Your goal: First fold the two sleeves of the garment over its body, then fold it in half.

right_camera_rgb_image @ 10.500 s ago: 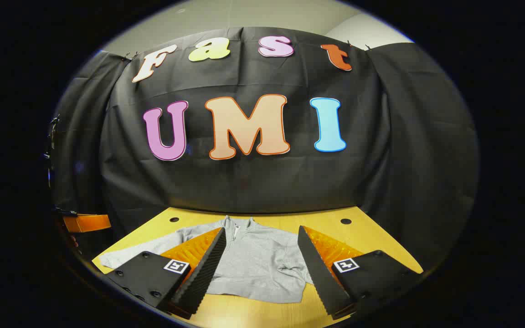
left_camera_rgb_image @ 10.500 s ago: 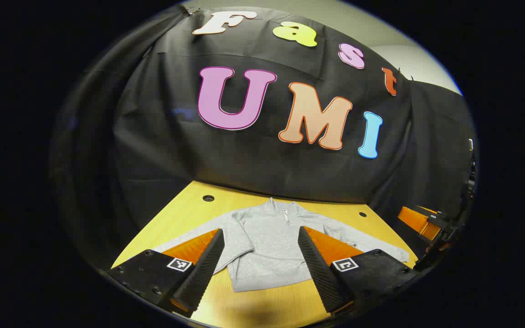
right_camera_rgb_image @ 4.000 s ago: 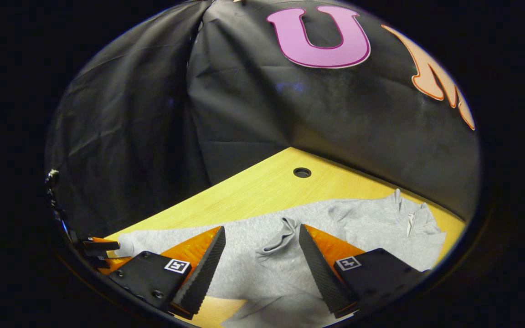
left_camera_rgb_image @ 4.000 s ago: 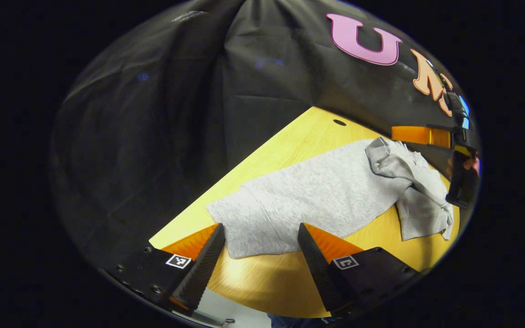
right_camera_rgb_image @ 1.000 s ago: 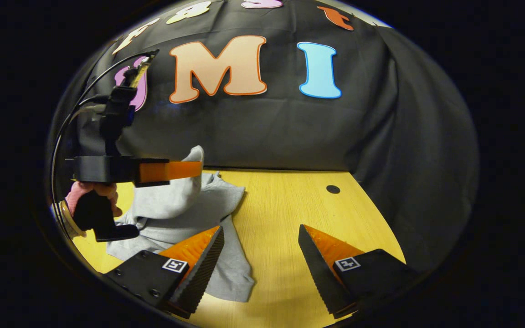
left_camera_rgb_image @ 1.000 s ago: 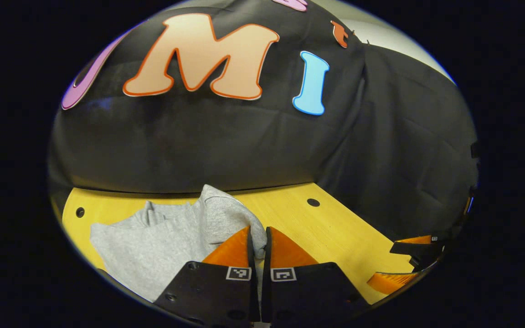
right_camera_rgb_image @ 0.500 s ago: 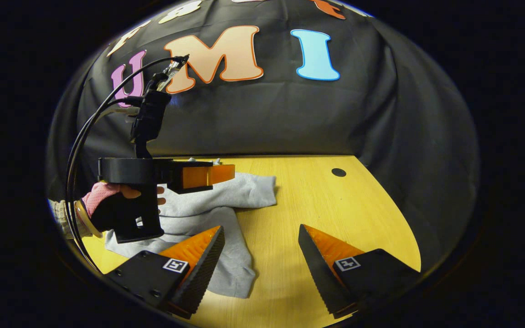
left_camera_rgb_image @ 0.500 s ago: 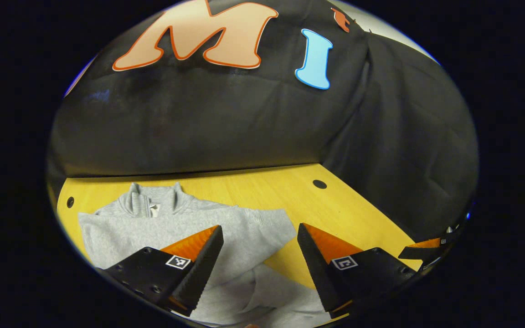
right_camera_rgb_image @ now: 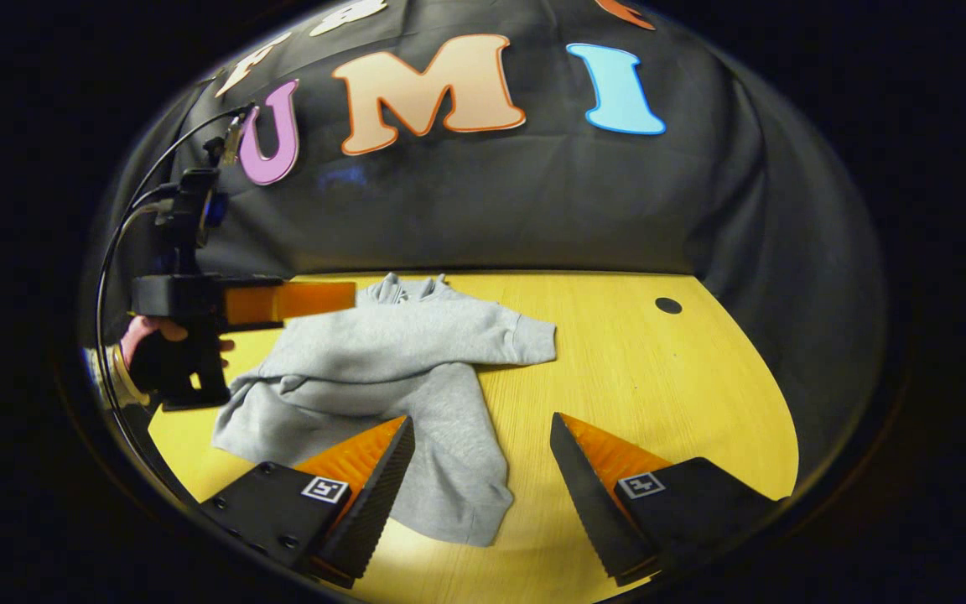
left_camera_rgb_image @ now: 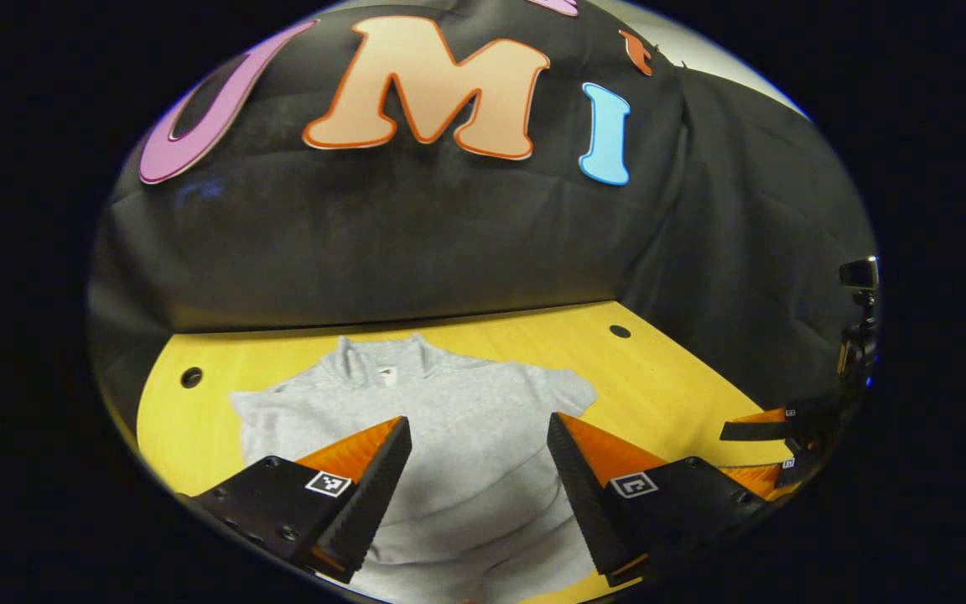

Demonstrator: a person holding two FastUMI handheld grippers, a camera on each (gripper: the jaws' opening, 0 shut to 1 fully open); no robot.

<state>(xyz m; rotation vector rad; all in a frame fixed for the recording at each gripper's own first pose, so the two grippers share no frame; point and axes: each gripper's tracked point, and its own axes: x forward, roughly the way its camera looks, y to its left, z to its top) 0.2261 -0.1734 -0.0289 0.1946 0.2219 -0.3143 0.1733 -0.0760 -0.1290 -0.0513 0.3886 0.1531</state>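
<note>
As both sleeves now lie across the body of the garment (right_camera_rgb_image: 391, 369), the first part of the task looks done, and the fold in half is what remains. In the right gripper view the grey garment lies on the table (right_camera_rgb_image: 659, 394), toward the far edge and the left side of it, with the collar pointing to the far edge. One sleeve (right_camera_rgb_image: 483, 335) runs across the chest and its cuff reaches a little past the side of the body; the other sleeve (right_camera_rgb_image: 458, 461) lies over the body and comes down toward the near edge. The folds are a bit loose, not flat, so I judge some smoothing could help before the last fold.

The left gripper (left_camera_rgb_image: 476, 470) hovers over the lower part of the garment with its jaws wide apart and nothing between them. The right gripper (right_camera_rgb_image: 481, 470) is also spread wide and empty, above the table beside the near sleeve. In the right gripper view the left gripper is seen farther off, held by a hand (right_camera_rgb_image: 156, 335) near the left edge of the table.

Compared with one second ago, the change is clear: then the left gripper was closed on the sleeve and carried it up over the body. Half a second ago it had already let go, and the sleeve lay across the chest. Since then the left gripper has drawn back toward the left edge, and the garment rests as it was placed.
</note>
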